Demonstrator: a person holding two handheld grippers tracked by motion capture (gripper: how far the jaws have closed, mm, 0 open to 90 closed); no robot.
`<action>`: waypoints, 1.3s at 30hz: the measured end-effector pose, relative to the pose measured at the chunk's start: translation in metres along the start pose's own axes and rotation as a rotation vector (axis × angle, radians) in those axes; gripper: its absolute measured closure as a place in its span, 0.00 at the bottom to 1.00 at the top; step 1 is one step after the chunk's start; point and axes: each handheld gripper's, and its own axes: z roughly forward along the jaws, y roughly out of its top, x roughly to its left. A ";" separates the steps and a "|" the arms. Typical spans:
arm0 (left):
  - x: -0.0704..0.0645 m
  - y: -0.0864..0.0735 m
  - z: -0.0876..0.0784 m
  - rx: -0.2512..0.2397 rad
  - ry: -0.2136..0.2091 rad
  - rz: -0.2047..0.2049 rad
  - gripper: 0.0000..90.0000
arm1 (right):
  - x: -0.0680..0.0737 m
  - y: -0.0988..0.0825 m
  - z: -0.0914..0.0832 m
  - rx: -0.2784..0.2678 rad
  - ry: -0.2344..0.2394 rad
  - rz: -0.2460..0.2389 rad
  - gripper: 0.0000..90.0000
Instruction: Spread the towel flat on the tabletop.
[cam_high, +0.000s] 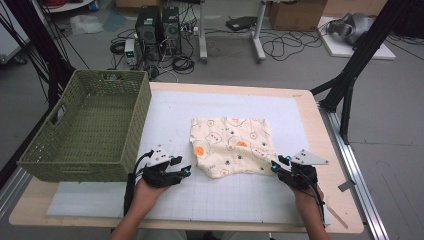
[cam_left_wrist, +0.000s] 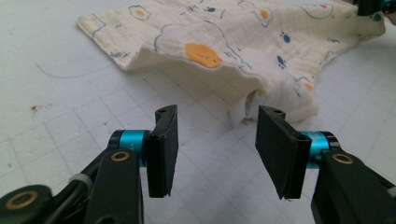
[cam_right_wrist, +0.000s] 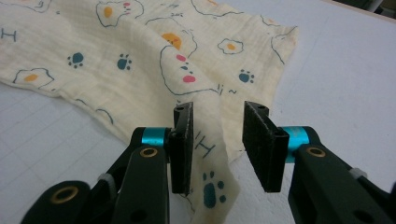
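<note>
Basket (cam_high: 90, 125) left of cloth (cam_high: 232, 145) | mat (cam_high: 170, 107) | floor cables (cam_high: 280, 47)

A pale wooden counter (cam_high: 330, 165) stands on a grey floor (cam_high: 390, 125), most of its top covered by a white gridded mat (cam_high: 225, 195). Behind it, two black computer towers (cam_high: 159, 25) sit on the floor among loose black cables (cam_high: 285, 47). White desk legs (cam_high: 259, 35) rise near them, with a cardboard box (cam_high: 297, 14) just beyond. Black metal frame struts (cam_high: 357, 60) slant down at the right, beside a silver rail (cam_high: 357, 180) along the counter's edge.
</note>
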 end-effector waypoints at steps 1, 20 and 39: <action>-0.001 -0.001 0.000 0.008 -0.011 0.009 0.58 | -0.001 0.000 0.001 0.000 0.001 -0.002 0.71; -0.017 0.021 0.050 0.155 -0.033 0.059 0.95 | 0.006 -0.005 0.012 0.063 0.037 -0.023 0.72; -0.004 -0.012 -0.030 0.132 -0.077 -0.035 0.96 | 0.039 -0.004 0.009 0.177 0.190 -0.062 0.96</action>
